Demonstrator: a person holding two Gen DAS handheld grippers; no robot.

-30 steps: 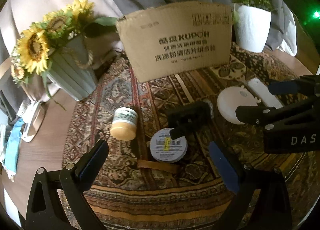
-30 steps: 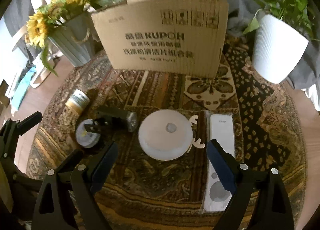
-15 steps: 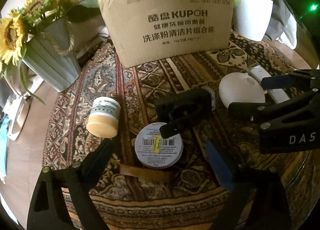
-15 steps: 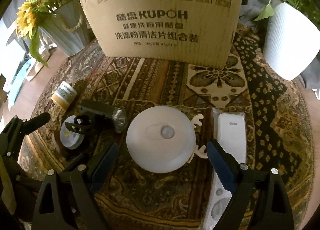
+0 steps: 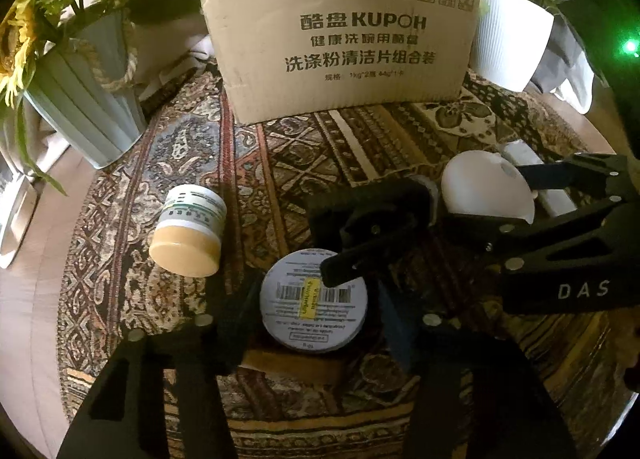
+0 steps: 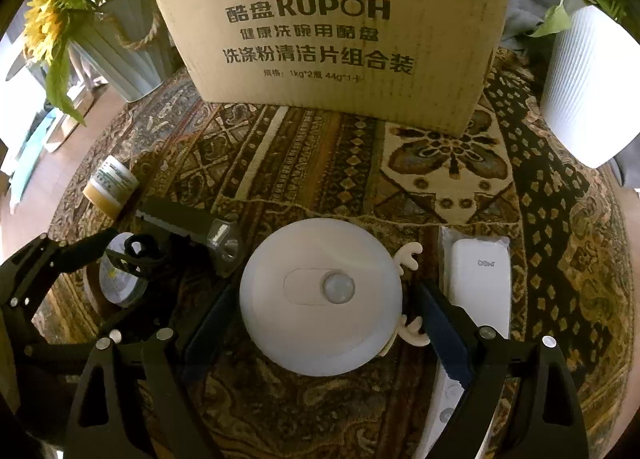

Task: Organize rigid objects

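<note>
Left gripper [image 5: 314, 313] spread wide around barcode tin [image 5: 313, 306]; right gripper [image 6: 322, 313] wide, flanking round sensor light [image 6: 321, 295].

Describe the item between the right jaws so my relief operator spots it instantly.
Start at the cardboard box standing on the patterned rug. In front of it lies a round white dome light. Unlike its neighbours, it has small cream antlers and a central sensor.

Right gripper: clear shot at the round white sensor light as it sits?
Probably yes. The right gripper is open with a finger on each side of the round white light. The flashlight and remote lie just outside the fingers.
</note>
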